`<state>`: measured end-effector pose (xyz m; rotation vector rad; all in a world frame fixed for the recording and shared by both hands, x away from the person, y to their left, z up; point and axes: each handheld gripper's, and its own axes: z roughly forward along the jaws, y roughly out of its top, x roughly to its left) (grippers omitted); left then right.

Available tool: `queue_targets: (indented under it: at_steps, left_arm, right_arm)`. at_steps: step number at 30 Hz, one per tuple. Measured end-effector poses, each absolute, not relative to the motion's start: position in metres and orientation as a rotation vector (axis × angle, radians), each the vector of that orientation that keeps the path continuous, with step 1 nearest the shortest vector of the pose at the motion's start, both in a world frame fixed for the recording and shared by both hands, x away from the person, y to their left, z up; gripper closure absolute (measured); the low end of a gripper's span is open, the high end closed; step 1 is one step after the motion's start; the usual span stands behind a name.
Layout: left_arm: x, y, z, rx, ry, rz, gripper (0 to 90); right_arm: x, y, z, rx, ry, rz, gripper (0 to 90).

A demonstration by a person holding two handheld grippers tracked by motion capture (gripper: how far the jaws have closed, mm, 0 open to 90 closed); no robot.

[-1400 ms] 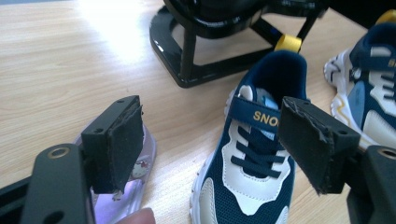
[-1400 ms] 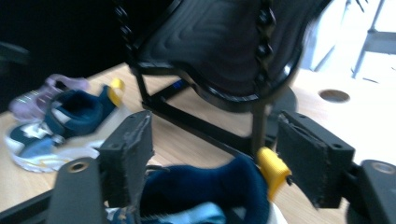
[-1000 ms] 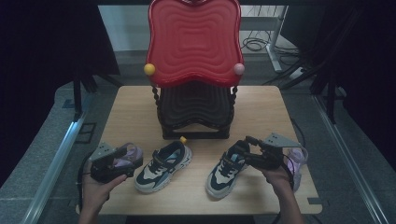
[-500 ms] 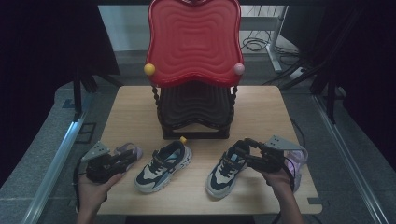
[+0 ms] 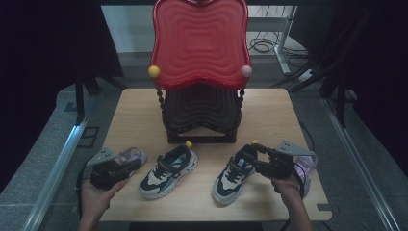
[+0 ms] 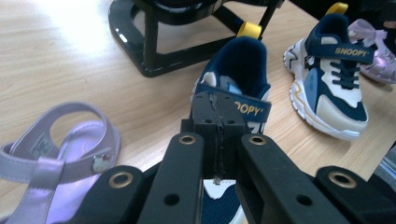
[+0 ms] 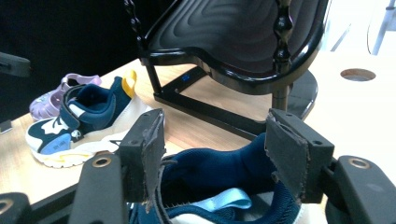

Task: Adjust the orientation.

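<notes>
Counter (image 5: 144, 110): pale wood, rectangular, its far half bare beside the rack.
Room: dark drapes at both sides, grey floor (image 5: 43, 144), cables at 1 o'clock.
Shoe rack (image 5: 199, 72): red top tier over black, at 12 o'clock.
Right gripper (image 7: 215, 154): fingers apart, straddling the heel of the right sneaker (image 5: 235, 172), at 4 o'clock.
Left gripper (image 6: 218, 135): fingers pressed together, pointing at the left sneaker (image 5: 168, 169); at 8 o'clock.
Lilac sandal (image 6: 56, 158): beside it.

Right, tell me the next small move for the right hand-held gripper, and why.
Probably close the right hand-held gripper on the right sneaker. Its jaws stand open on either side of the shoe's heel collar and grip nothing yet, so closing looks like the step needed before lifting it toward the shoe rack.
</notes>
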<state>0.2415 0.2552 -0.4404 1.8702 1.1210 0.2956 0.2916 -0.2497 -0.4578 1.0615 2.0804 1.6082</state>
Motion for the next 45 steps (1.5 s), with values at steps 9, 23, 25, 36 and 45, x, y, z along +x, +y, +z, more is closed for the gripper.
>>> queue_targets:
  at_steps: [9,23,25,36,45]
  left_arm:
    - [0.227,0.279,-0.466,1.907,1.277,0.319,90.0]
    - [0.21,0.304,-0.508,1.951,1.454,0.294,90.0]
    - [0.21,0.304,-0.511,1.949,1.468,0.296,90.0]
    - [0.206,0.307,-0.522,1.964,1.533,0.317,90.0]
    - [0.207,0.309,-0.527,1.969,1.574,0.352,90.0]
  right_arm:
    - [0.291,-0.253,-0.455,1.062,2.067,1.628,37.6]
    - [0.292,-0.244,-0.456,1.057,2.09,1.649,37.0]
    - [0.292,-0.244,-0.457,1.054,2.095,1.637,37.0]
    - [0.292,-0.247,-0.458,1.067,2.086,1.62,36.5]
    - [0.292,-0.247,-0.459,1.073,2.093,1.602,35.9]
